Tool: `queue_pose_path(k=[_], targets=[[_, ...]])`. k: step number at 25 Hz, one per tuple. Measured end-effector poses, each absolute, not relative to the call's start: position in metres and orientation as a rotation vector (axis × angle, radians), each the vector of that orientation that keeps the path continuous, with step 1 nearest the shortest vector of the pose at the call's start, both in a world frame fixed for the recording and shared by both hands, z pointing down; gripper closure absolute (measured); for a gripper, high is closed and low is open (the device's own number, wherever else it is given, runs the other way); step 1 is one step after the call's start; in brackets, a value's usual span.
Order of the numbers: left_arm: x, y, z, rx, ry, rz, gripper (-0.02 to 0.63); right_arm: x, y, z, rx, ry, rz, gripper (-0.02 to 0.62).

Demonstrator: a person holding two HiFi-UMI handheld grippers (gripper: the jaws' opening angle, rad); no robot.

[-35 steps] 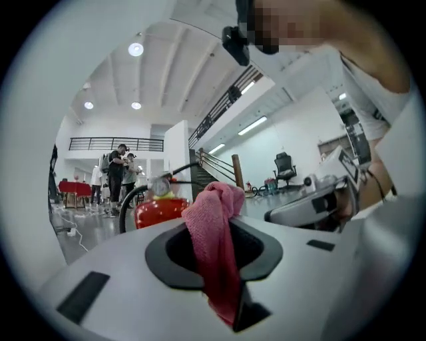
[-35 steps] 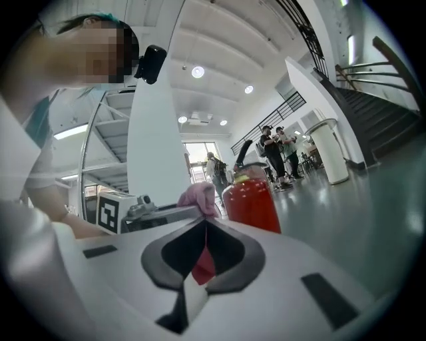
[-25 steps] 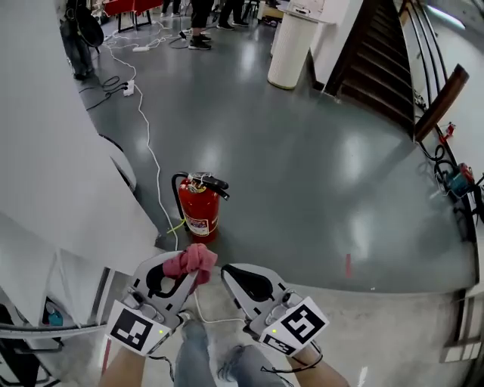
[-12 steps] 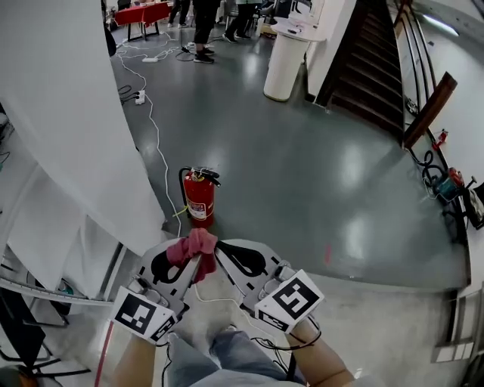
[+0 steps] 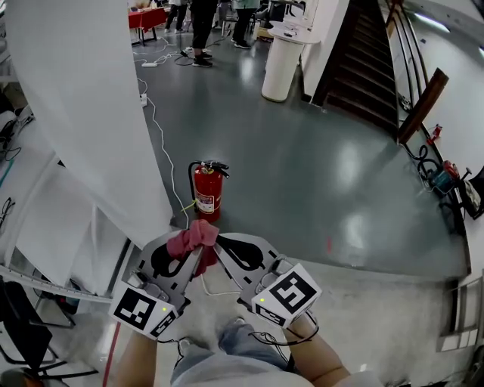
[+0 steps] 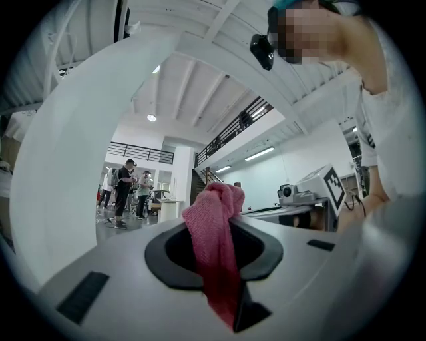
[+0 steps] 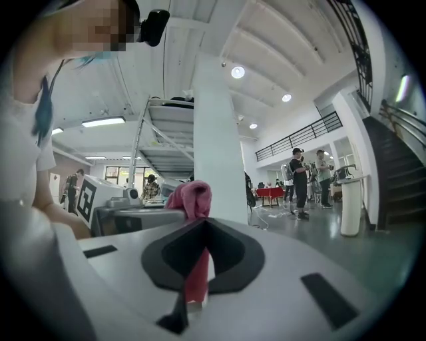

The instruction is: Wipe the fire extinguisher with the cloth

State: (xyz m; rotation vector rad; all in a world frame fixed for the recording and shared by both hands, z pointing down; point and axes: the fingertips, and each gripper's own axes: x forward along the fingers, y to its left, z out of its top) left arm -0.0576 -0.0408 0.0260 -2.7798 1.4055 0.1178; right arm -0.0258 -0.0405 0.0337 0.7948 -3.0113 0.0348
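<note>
The red fire extinguisher (image 5: 209, 190) stands upright on the grey floor beside the white pillar (image 5: 83, 98), a short way ahead of both grippers. My left gripper (image 5: 198, 243) is shut on a pink cloth (image 5: 192, 236), which bunches above its jaw tips. In the left gripper view the cloth (image 6: 216, 233) fills the slit between the jaws of the left gripper (image 6: 223, 220). My right gripper (image 5: 218, 243) is shut and holds nothing, its tip right beside the cloth. In the right gripper view the cloth (image 7: 190, 196) shows behind the right gripper (image 7: 202, 223).
A white cable (image 5: 161, 151) runs across the floor past the extinguisher. A white cylindrical stand (image 5: 281, 68) and a dark staircase (image 5: 363, 68) are at the back, with people (image 5: 200, 23) beyond. Tools (image 5: 446, 178) lie by the right wall. My legs are below the grippers.
The view has shifted: the extinguisher sits higher and slightly more to the right in the head view. The right gripper has closed in on the left one and its tip now sits beside the cloth.
</note>
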Motion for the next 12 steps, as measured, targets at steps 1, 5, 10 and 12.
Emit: queue_pose_path(k=[1, 5, 10, 12], targets=[[-0.061, -0.038, 0.025, -2.787, 1.402, 0.128, 0.515, -0.029, -0.037, 0.032, 0.805, -3.014, 0.036, 0.586], [-0.072, -0.032, 0.016, -2.803, 1.385, 0.17, 0.515, -0.037, -0.03, 0.025, 0.841, -3.02, 0.044, 0.586], [-0.075, -0.025, 0.015, -2.813, 1.357, 0.176, 0.515, -0.039, -0.024, 0.027, 0.882, -3.001, 0.061, 0.586], [-0.074, -0.023, 0.012, -2.819, 1.344, 0.178, 0.515, -0.038, -0.023, 0.023, 0.891, -3.004, 0.07, 0.586]])
